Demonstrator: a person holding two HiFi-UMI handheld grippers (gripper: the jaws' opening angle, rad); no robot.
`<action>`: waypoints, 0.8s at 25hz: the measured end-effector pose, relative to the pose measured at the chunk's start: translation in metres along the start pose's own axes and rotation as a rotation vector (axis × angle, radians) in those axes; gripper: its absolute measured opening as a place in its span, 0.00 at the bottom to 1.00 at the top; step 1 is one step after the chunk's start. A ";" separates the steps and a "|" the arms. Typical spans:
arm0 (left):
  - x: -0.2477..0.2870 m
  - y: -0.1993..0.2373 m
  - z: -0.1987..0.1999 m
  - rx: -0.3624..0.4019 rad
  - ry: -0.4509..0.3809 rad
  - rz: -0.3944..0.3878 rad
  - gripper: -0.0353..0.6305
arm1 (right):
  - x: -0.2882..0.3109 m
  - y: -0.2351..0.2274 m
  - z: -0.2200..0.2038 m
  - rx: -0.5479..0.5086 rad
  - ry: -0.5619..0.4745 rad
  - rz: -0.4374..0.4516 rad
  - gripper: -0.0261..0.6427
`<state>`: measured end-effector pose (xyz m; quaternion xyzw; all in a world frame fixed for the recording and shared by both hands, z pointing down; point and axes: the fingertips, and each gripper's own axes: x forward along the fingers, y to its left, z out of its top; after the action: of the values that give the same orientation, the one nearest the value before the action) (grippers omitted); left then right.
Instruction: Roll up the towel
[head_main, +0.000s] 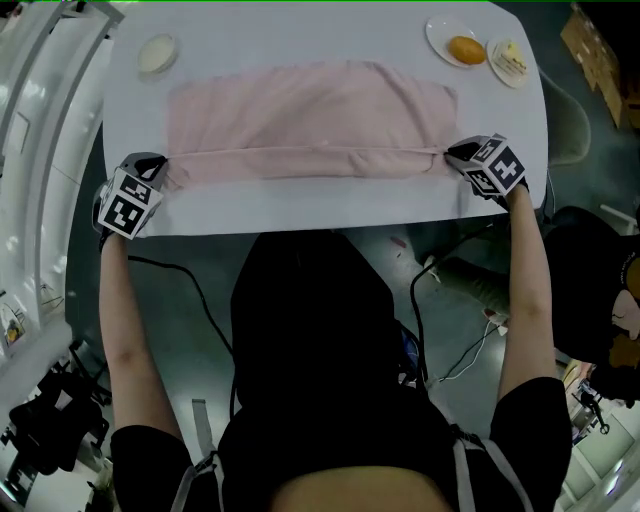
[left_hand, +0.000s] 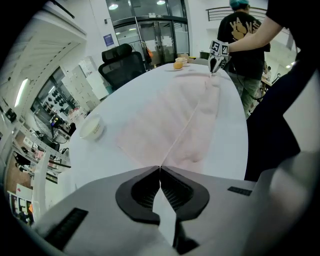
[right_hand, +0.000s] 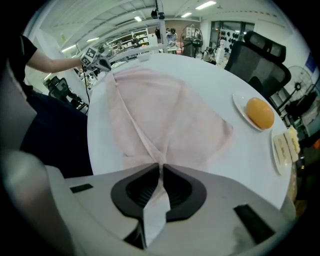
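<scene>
While each clamps shut on one end of its near fold, the pink towel (head_main: 310, 115) stretches between the left gripper (left_hand: 160, 169) and the right gripper (right_hand: 161, 166), spreading beyond them over the white table (head_main: 300, 208).

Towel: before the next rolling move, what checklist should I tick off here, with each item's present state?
1. Left gripper shut on the towel's folded edge: ok.
2. Right gripper shut on that edge: ok.
3. Fold straight between the grippers: ok.
4. Bowl and plates clear of the towel: ok.
5. Towel ahead lies smooth: not ok, creased.
6. How tight the fold is: cannot tell.
</scene>
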<state>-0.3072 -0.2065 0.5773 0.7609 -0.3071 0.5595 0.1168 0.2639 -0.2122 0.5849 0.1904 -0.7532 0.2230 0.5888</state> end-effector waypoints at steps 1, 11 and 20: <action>0.003 -0.001 -0.001 0.006 0.012 -0.005 0.07 | 0.001 -0.001 0.000 0.002 0.000 -0.007 0.09; 0.013 0.015 0.004 -0.086 -0.055 0.014 0.09 | -0.019 -0.044 0.012 0.071 -0.082 -0.186 0.19; -0.046 0.068 -0.001 -0.337 -0.242 0.092 0.37 | -0.056 -0.057 0.026 0.164 -0.217 -0.237 0.31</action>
<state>-0.3574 -0.2431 0.5237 0.7776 -0.4424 0.4093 0.1790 0.2871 -0.2729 0.5315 0.3481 -0.7640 0.1908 0.5086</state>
